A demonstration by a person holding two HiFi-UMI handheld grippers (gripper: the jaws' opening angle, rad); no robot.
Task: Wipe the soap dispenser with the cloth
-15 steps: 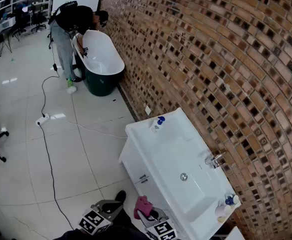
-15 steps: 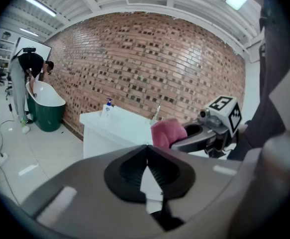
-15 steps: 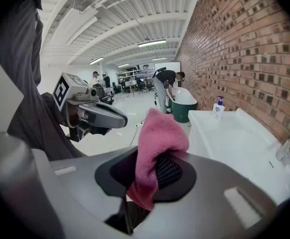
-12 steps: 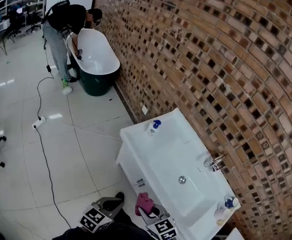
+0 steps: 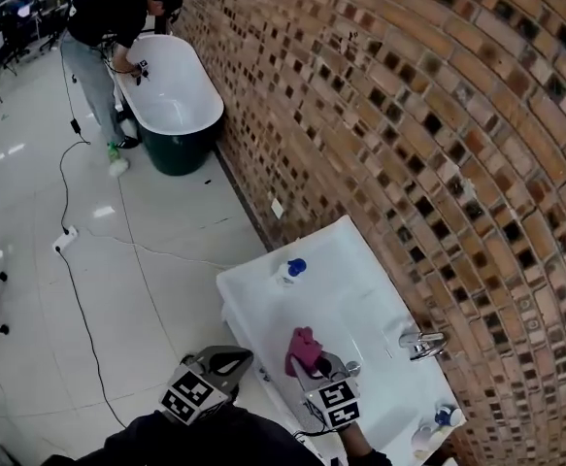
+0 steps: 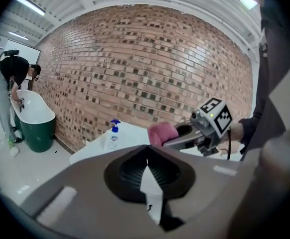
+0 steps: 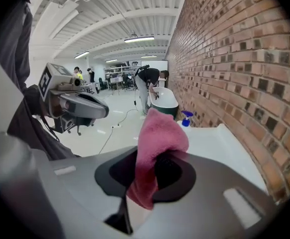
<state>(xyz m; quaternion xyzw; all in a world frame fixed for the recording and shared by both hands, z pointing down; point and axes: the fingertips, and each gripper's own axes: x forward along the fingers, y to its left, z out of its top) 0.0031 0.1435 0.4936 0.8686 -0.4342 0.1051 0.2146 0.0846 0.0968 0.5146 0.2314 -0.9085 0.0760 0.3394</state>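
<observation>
The soap dispenser point(image 5: 290, 269), a pale bottle with a blue pump, stands at the far left end of the white sink counter point(image 5: 249, 282). It also shows in the left gripper view point(image 6: 114, 135) and the right gripper view point(image 7: 186, 118). My right gripper point(image 5: 310, 360) is shut on a pink cloth point(image 5: 305, 348), held over the counter's front part, well short of the dispenser. The cloth point(image 7: 157, 143) bulges up between the jaws. My left gripper point(image 5: 230, 361) is shut and empty point(image 6: 145, 166), off the counter's front edge, left of the right one.
A chrome faucet point(image 5: 420, 341) sits by the brick wall point(image 5: 438, 144), and small bottles point(image 5: 436, 421) stand at the counter's near right end. Far off, a person point(image 5: 103, 22) bends over a bathtub point(image 5: 171, 100). A cable point(image 5: 79, 289) runs across the tiled floor.
Both grippers have moved up and forward towards the counter. The right one, with the pink cloth, has gone from below the counter's front to over its top. The view has shifted closer.
</observation>
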